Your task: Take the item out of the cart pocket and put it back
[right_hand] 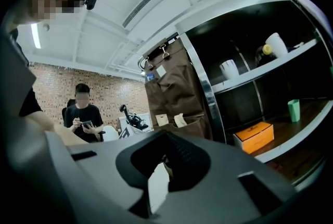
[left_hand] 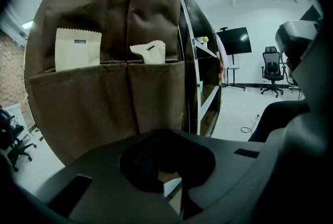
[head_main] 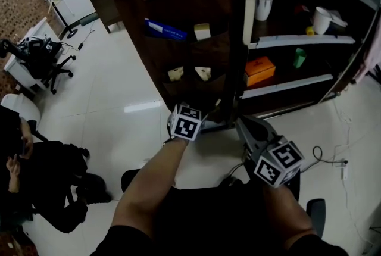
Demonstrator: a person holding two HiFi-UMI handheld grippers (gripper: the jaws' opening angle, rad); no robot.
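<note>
A brown fabric organizer (head_main: 184, 40) hangs on the side of the cart. Its lower pockets hold two cream packets (left_hand: 78, 49) (left_hand: 149, 52). An upper pocket carries a blue item (head_main: 164, 30) and a cream one (head_main: 202, 31). My left gripper (left_hand: 166, 165) sits just below and in front of the lower pockets, shut with nothing between its pads; its marker cube (head_main: 186, 122) hides the jaws in the head view. My right gripper (right_hand: 165, 161) is held lower and to the right, away from the pockets, jaws together and empty.
The cart's shelves (head_main: 297, 40) carry white cups (head_main: 262, 5), a green cup (head_main: 299, 57) and an orange box (head_main: 260, 70). A seated person (head_main: 36, 183) is at the left, office chairs (head_main: 41, 61) stand behind, and a cable (head_main: 324, 156) lies on the white floor.
</note>
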